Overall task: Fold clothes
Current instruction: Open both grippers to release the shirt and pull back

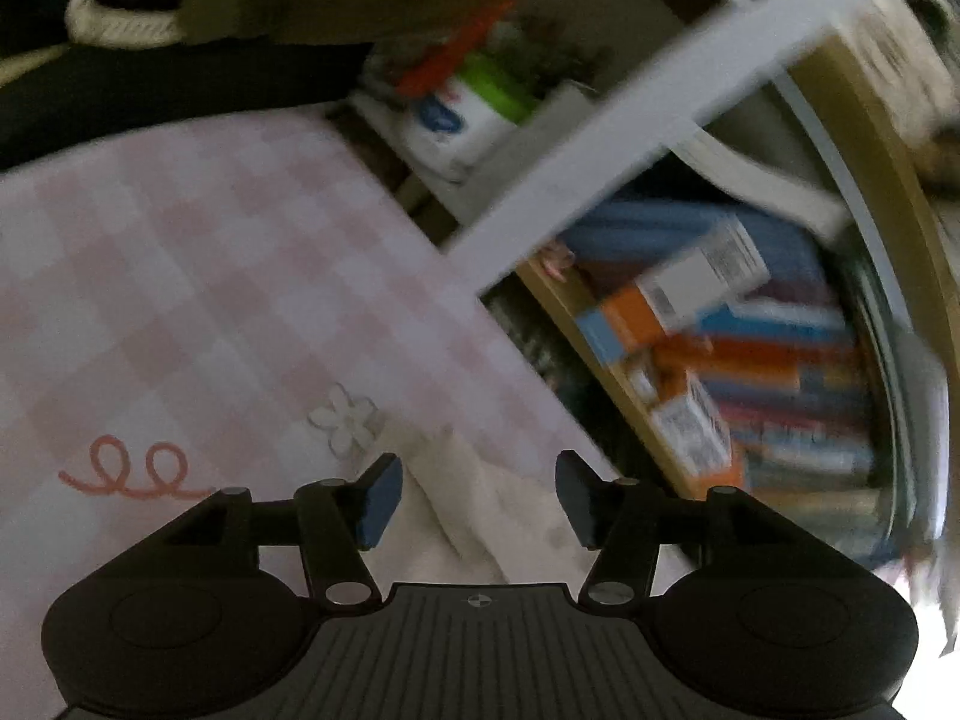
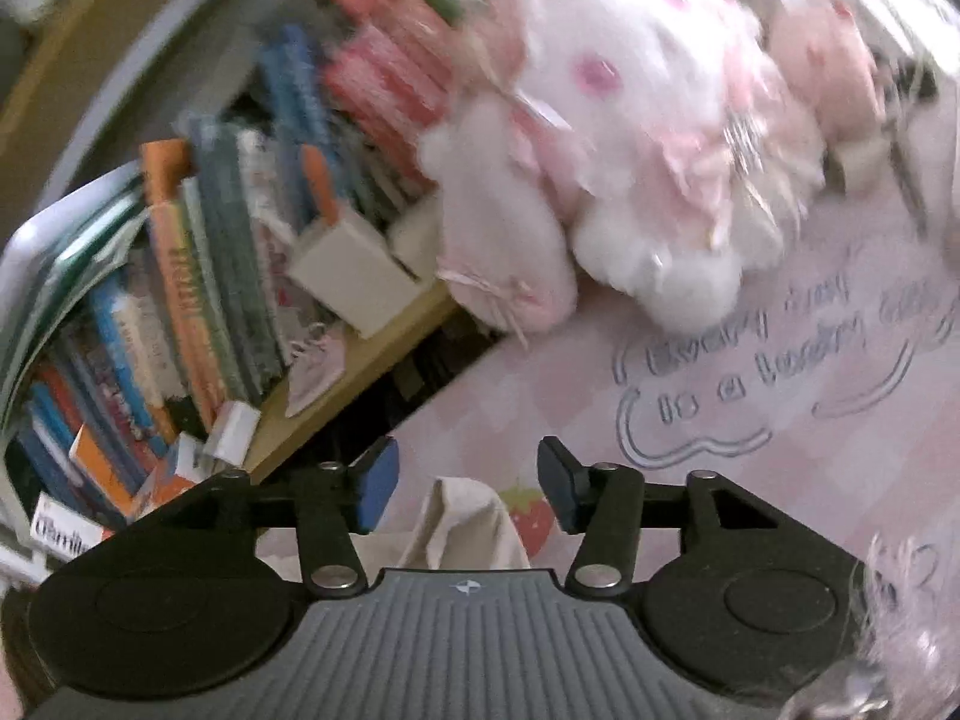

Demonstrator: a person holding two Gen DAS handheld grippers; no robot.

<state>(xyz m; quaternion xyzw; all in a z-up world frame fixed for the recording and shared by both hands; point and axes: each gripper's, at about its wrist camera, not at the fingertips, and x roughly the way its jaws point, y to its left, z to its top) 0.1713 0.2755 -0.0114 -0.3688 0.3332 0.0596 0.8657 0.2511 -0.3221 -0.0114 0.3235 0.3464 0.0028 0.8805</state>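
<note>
A cream-coloured garment [image 1: 480,504] lies on the pink checked bedcover [image 1: 210,276], just under my left gripper [image 1: 477,495]. That gripper is open, its blue pads spread wide with nothing between them. In the right wrist view a peak of the same cream cloth [image 2: 465,519] rises between and below the fingers of my right gripper [image 2: 468,489], which is also open and not touching it. Both views are blurred by motion.
A low shelf packed with books and boxes [image 1: 738,360] runs along the bed's edge [image 2: 198,300]. A white and pink plush toy [image 2: 630,138] sits on the bedcover ahead of the right gripper. A white rail [image 1: 630,120] crosses the left view.
</note>
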